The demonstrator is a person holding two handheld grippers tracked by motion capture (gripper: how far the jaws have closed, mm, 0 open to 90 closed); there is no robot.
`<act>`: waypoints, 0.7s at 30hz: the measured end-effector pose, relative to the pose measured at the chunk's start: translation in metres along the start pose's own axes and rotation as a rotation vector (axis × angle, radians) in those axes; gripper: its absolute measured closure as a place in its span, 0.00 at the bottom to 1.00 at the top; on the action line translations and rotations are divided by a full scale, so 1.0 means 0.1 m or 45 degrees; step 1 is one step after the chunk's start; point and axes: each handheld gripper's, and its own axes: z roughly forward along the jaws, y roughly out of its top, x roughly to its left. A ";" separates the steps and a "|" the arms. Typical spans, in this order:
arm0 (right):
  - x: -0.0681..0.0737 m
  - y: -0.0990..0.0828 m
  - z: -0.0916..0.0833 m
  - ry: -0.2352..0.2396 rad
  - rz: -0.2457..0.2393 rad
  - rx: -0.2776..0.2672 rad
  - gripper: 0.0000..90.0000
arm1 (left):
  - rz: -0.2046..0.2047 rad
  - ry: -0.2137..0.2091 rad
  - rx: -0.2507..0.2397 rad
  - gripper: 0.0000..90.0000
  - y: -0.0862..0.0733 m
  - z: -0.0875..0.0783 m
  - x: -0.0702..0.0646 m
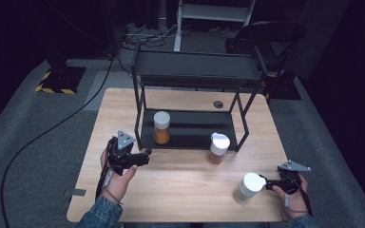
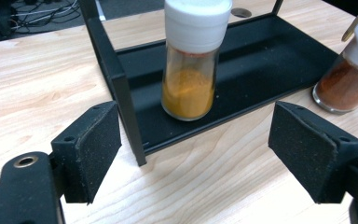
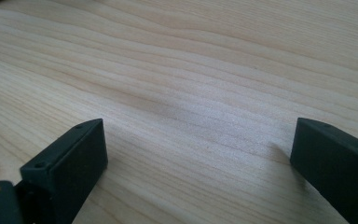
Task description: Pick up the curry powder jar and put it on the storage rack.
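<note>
Table (image 1: 180,180), light wood. Black two-tier rack (image 1: 195,71) at far centre. Yellow-spice jar (image 2: 193,60) stands upright on rack's bottom shelf, left end: clear glass, white cap. Probably light, rigid, slick, breakable; grab mid-body below cap. Red-spice jar (image 1: 217,148) just right, near rack's front edge. Left gripper (image 1: 145,158) released, empty, pointed at yellow jar. Right gripper (image 3: 196,158) released, empty, beside pale jar (image 1: 247,187) near right.

High view looks down on the whole table (image 1: 180,180); both gripper views skim it close, low and forward.
</note>
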 end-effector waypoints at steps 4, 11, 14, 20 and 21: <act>0.00 0.00 0.00 0.000 0.000 0.000 0.04 | 0.006 0.010 0.008 0.19 -0.08 -0.01 0.00; 0.00 0.00 0.00 0.000 0.000 0.000 0.04 | -0.008 0.019 0.024 0.19 -0.24 0.02 0.01; 0.00 0.00 0.00 0.000 0.000 0.000 0.04 | 0.004 0.030 0.035 0.19 -0.30 0.03 0.01; 0.00 0.00 0.00 0.000 0.001 -0.001 0.04 | 0.028 0.055 0.060 0.19 -0.43 0.06 -0.01; 0.00 0.00 0.00 0.000 0.000 0.000 0.04 | 0.030 0.055 0.067 0.19 -0.45 0.07 -0.02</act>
